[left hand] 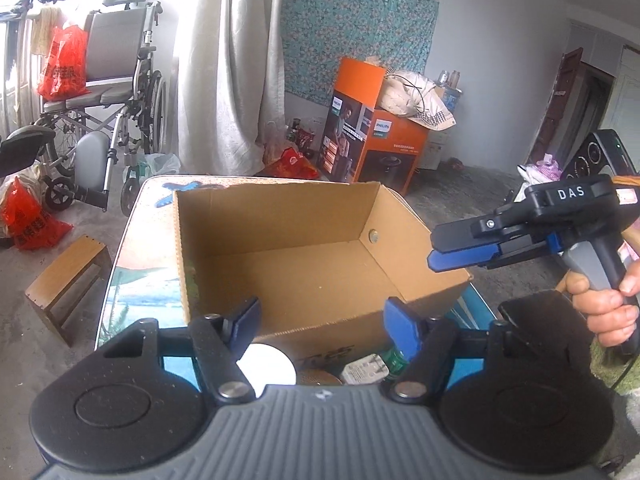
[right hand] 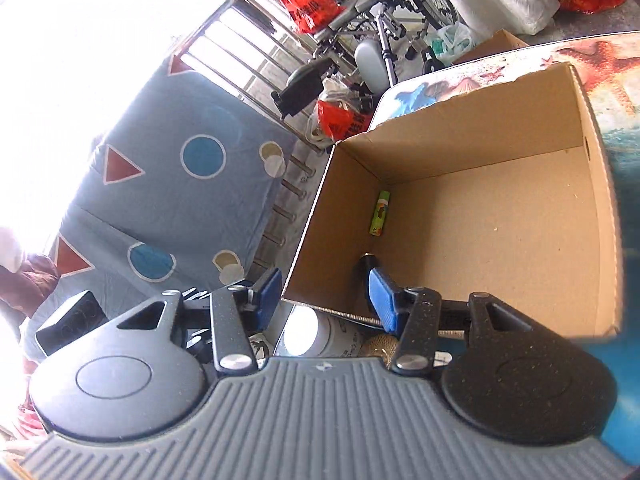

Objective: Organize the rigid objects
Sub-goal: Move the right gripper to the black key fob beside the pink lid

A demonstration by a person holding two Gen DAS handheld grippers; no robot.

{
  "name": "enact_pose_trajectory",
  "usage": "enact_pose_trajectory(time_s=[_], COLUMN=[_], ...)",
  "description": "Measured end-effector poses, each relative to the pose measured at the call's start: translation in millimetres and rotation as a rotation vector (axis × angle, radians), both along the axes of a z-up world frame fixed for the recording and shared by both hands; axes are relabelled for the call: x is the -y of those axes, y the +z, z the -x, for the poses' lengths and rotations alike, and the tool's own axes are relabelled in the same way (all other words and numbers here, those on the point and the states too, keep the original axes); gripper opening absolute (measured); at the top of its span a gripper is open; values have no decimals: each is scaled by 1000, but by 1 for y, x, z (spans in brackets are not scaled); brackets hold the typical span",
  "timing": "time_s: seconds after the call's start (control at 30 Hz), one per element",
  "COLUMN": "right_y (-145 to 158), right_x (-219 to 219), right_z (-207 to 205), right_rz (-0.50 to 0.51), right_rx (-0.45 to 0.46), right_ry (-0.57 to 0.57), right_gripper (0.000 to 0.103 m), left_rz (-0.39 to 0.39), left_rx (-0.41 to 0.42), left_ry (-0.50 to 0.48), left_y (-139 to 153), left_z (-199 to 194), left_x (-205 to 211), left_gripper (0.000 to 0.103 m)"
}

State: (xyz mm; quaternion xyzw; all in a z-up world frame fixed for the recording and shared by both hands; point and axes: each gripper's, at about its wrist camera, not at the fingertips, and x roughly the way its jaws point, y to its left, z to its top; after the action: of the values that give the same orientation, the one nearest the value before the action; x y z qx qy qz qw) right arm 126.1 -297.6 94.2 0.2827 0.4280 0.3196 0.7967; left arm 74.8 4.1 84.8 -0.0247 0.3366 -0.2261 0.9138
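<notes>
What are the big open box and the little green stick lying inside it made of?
The box looks like plain corrugated cardboard: matte brown, with a wavy fluted edge showing along its cut rim. The green stick seems to be a small tube in a glossy printed wrapper, probably plastic or coated paper; it is too small to tell which.

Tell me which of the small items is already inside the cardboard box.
The green tube, lying against the box's left wall. The white jar, the white plug and the rest sit outside, on the table in front of it.
</notes>
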Motion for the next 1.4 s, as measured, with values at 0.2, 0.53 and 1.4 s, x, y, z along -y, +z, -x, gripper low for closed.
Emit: enact_pose_trajectory(time_s=[0.2, 0.53, 1.4], right_y=[-65, -148, -145], right_x=[39, 22, -57], right_z=[85, 93, 36], right_rz=[-60, 55, 534], right_rx=[-26, -101, 5], right_ry=[-167, -304, 81], right_gripper=[48, 37, 27], left_rz=[-84, -170, -255], left_rx=[-66, -127, -121], left_ry=[-101, -210, -310], left_y=[-42, -100, -126], left_z=[28, 45, 46], left_x=[42, 112, 153], left_gripper=[80, 71, 52])
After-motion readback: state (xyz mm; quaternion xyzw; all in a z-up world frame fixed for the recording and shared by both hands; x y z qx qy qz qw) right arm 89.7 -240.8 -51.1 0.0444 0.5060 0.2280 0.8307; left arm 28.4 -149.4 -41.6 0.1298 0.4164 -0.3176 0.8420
